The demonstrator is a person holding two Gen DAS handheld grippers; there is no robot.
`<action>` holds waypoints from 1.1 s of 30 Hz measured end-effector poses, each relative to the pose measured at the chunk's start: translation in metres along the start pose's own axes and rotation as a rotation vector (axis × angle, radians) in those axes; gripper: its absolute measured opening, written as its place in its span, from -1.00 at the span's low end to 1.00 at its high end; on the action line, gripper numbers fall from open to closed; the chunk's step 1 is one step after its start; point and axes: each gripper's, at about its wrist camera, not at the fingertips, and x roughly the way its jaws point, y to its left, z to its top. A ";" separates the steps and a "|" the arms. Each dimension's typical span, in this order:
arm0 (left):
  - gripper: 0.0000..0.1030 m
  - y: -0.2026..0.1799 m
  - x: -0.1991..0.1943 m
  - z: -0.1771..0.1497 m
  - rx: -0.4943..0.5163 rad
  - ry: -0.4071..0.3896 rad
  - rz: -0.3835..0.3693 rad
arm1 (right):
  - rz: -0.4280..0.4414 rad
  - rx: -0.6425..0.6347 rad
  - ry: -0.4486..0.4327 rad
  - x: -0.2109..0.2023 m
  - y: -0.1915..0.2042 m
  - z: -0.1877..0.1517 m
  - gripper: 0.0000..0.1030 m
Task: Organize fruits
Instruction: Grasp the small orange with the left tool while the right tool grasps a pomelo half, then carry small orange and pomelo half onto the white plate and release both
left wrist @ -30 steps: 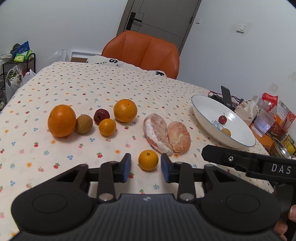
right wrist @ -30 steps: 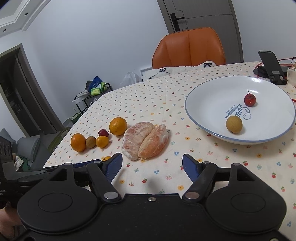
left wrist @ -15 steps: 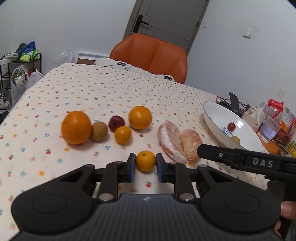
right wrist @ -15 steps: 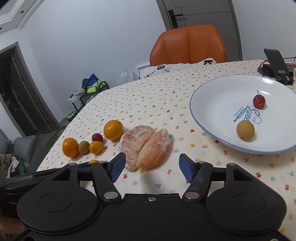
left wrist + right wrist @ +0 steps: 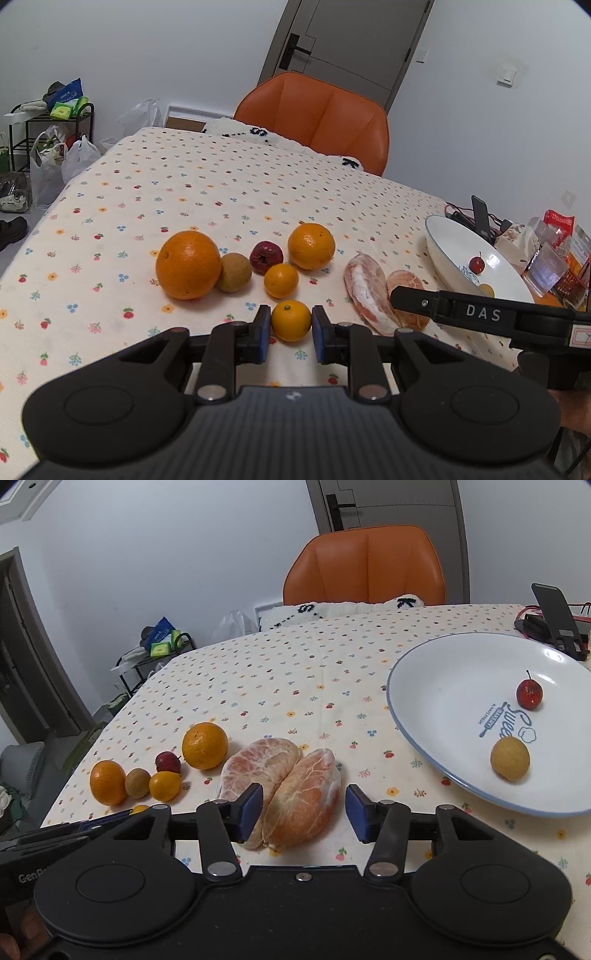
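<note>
Cream tabletop (image 5: 221,192) dotted with small red, blue and orange flowers. Oranges (image 5: 188,264) bright orange; pomelo segments (image 5: 284,786) pink veined white. Plate (image 5: 443,686) white with blue rim. Chair (image 5: 317,110) orange. Tongs (image 5: 291,334) black with blue pads (image 5: 264,334).

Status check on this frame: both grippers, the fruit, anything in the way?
Left gripper shut on small orange. Right gripper open, over peeled grapefruit halves. Plate holds two small fruits. Path clear.
</note>
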 end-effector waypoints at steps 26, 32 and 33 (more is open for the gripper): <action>-0.58 0.003 0.003 0.003 0.001 -0.002 0.008 | -0.048 -0.122 0.001 0.003 0.004 -0.001 -0.07; -0.58 -0.006 -0.001 0.004 0.016 -0.010 0.015 | -0.032 -0.143 0.005 -0.002 0.001 -0.001 -0.34; -0.58 -0.008 -0.001 0.004 0.020 -0.012 0.015 | -0.019 -0.136 0.008 -0.004 -0.001 -0.001 -0.35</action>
